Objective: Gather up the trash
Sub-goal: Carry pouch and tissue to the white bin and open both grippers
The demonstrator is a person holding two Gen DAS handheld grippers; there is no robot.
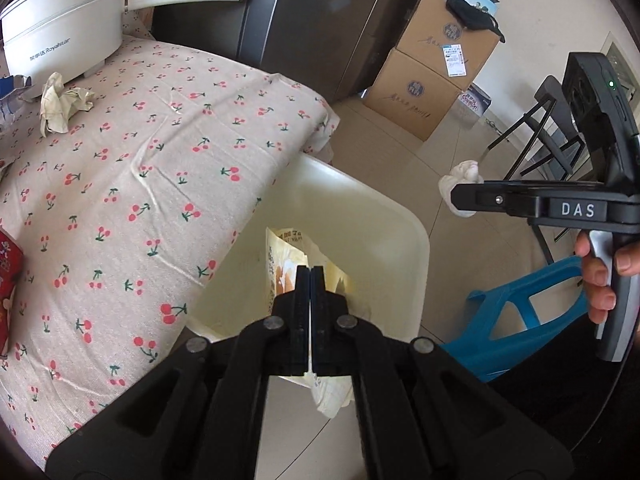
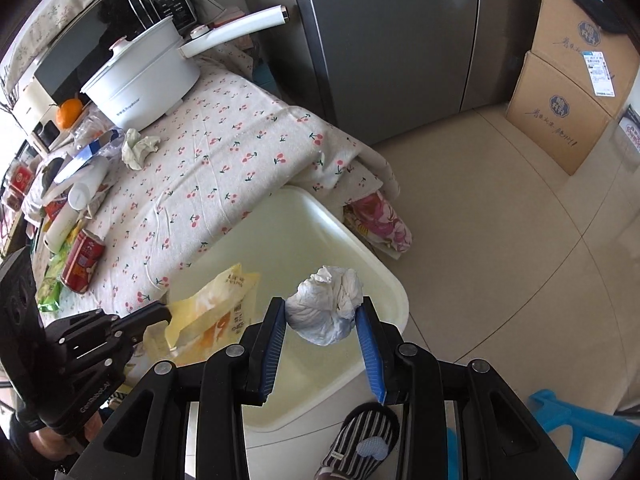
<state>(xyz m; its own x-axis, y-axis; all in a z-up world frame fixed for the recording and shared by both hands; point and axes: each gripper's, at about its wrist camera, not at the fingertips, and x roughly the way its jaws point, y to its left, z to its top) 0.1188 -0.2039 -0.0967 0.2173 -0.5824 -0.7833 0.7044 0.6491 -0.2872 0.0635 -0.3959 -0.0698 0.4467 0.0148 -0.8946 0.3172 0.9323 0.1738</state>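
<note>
Cherry-print cloth covered the table, which stood against a dark refrigerator, with a cream waste bin on the tiled floor at the table's edge. Both tongs hung over the bin, pointing steeply down into it.

Left gripper: jaws pressed fully together, pinching the top edge of a yellow snack wrapper, which hung below and ahead of the fingertips, inside the bin's mouth. The film looked thin, light and limp, probably slick as well; a pinch on a doubled edge, as shown, seemed the safest hold.

Right gripper: blue pads partly spread, squeezing a crumpled white tissue between them, the wad bulging just past the fingertips above the bin's near rim. The tissue appeared very light, soft and compressible, not fragile; it would likely take a grip across its bulk and could cling to the pads on release.

Far beyond the left fingertips, a second crumpled tissue lay on the cloth beside a white electric pot. Left of the right gripper, on the table's far end, lay a red drinks can, stiffer than the rest and probably best taken across its body, among bottles and wrappers too jumbled to tell apart.
</note>
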